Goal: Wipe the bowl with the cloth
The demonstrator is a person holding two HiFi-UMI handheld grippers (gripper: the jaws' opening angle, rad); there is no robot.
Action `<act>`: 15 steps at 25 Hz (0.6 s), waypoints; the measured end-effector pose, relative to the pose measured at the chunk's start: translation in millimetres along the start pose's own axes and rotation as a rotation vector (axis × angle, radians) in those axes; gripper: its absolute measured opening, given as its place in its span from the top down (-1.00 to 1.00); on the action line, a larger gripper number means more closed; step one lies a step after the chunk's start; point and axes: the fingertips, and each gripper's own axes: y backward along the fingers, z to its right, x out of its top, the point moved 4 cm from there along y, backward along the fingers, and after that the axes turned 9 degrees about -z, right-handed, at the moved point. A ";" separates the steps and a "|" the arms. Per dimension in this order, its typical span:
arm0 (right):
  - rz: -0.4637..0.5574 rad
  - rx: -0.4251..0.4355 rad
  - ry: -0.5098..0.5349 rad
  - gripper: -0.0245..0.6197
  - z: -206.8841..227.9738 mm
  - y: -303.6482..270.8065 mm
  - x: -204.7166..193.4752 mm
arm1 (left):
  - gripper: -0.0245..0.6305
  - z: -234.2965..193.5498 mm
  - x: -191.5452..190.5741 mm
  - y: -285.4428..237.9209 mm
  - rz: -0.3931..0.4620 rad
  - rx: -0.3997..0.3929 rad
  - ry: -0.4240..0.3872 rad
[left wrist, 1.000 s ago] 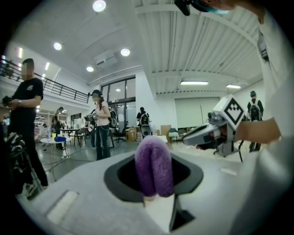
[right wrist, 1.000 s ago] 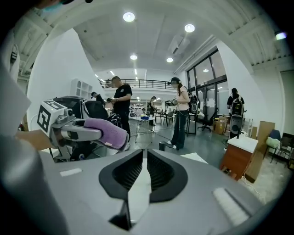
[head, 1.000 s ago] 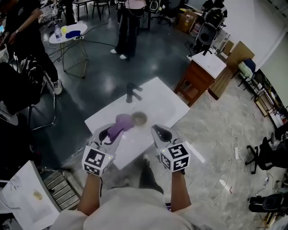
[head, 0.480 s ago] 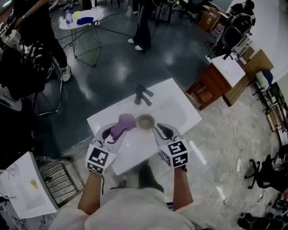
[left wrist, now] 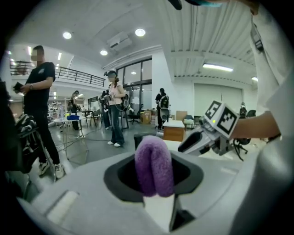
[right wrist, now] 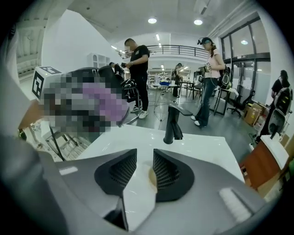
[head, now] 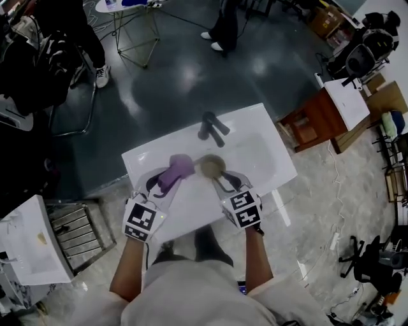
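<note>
A small tan bowl (head: 211, 167) sits in the white sink counter (head: 255, 149), just in front of the black faucet (head: 212, 127). My left gripper (head: 167, 183) is shut on a folded purple cloth (head: 176, 169), which sticks up between its jaws (left wrist: 154, 167) just left of the bowl. My right gripper (head: 220, 181) is at the bowl's near right edge. Its jaws have just been opening and stand apart (right wrist: 144, 170). A sliver of the bowl (right wrist: 150, 178) shows in the gap, with the pads not pressing on it.
A wooden cabinet (head: 312, 127) stands right of the counter, and a metal rack (head: 80, 224) and a white table (head: 29, 251) stand to its left. People stand on the dark floor beyond, near a round side table (head: 127, 5). Office chairs (head: 366, 51) are at the far right.
Both grippers have moved forward and down toward the sink counter. The right gripper's jaws have opened and its tips now reach the bowl. The cloth stays in the left gripper.
</note>
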 end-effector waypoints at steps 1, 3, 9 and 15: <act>-0.017 0.010 0.012 0.56 3.5 -8.4 -1.7 | 0.57 -1.5 -1.7 -4.4 -0.003 0.005 0.004; -0.046 0.033 0.027 0.56 9.9 -24.1 -5.2 | 0.57 -3.0 -5.9 -13.6 -0.009 0.012 0.014; -0.139 0.100 0.076 0.56 22.7 -68.7 -18.5 | 0.57 -8.7 -27.7 -43.7 -0.065 0.028 0.073; -0.214 0.173 0.103 0.56 25.3 -115.4 -29.0 | 0.57 -22.8 -49.8 -66.7 -0.105 0.052 0.129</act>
